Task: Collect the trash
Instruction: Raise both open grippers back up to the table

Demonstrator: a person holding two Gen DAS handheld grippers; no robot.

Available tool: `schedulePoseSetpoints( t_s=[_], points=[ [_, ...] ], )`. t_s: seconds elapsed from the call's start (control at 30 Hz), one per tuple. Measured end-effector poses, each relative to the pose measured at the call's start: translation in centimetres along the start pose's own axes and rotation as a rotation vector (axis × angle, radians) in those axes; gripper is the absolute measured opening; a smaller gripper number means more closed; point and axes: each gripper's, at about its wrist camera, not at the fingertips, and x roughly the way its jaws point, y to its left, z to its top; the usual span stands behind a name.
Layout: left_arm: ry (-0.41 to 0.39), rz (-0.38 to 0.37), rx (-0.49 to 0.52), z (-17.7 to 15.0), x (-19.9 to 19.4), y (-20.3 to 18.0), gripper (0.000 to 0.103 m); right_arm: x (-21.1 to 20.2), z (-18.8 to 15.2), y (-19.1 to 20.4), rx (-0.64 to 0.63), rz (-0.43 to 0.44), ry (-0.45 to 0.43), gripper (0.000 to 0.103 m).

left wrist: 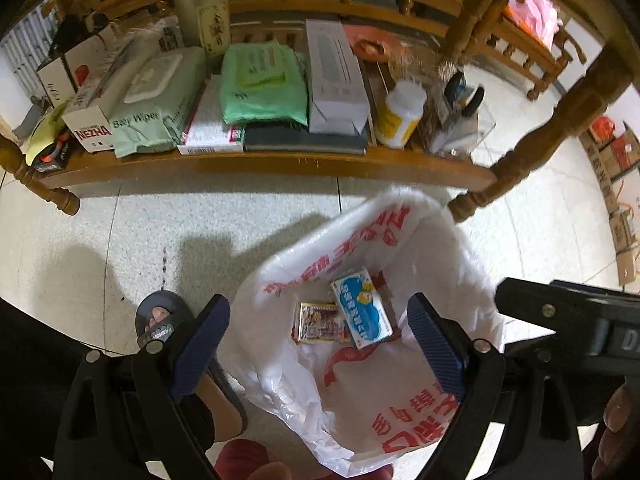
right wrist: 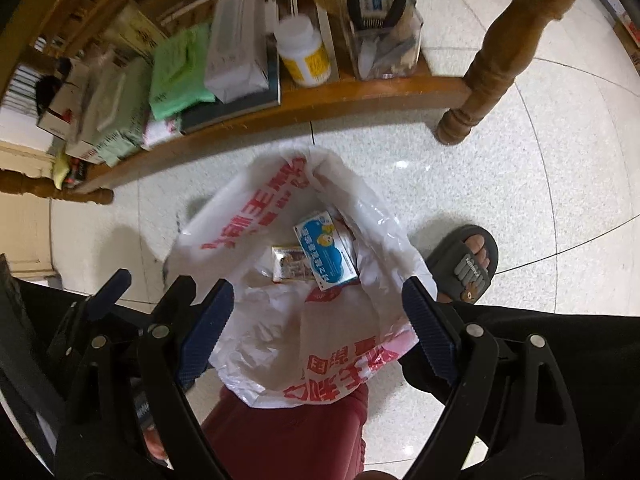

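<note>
Jaws of left gripper (left wrist: 318, 354) and right gripper (right wrist: 318, 334) gaped empty above the plastic bag (right wrist: 276, 344), whose unsupported mouth risked sagging shut over the blue box (right wrist: 325, 254) at 12 o'clock.

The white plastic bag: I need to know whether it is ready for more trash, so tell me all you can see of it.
The white plastic bag is thin, crinkled film printed with large red characters. It sits on the speckled floor tiles before the wooden shelf, mouth gaping upward. Inside lie a blue-and-white carton and a small gold packet.
</note>
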Motion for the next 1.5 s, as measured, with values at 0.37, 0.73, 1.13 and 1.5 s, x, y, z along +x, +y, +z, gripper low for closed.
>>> schedulePoseSetpoints(
  t_s=[0.37,0.73,1.13,1.5],
  points=[
    [-0.122,-0.044,-0.02,1.5,-5.6,0.1,0.088,-7.7,-1.6,-0.1,-0.056,0.029,-0.113,0.084],
    [-0.223,-0.09,-0.064,3.7,-12.3,1.9,0.088,-17.4,-0.3,2.0,-0.197,0.039,-0.264,0.084],
    [-0.331,-0.091,-0.038,10.4,-21.3,3.0,0.09,-26.4,5.1,6.6,-0.412,-0.015,-0.4,0.084],
    [-0.428,-0.04,0.002,17.3,-26.9,2.5,0.091,-30.9,8.8,10.5,-0.524,-0.019,-0.458,0.084]
  ],
)
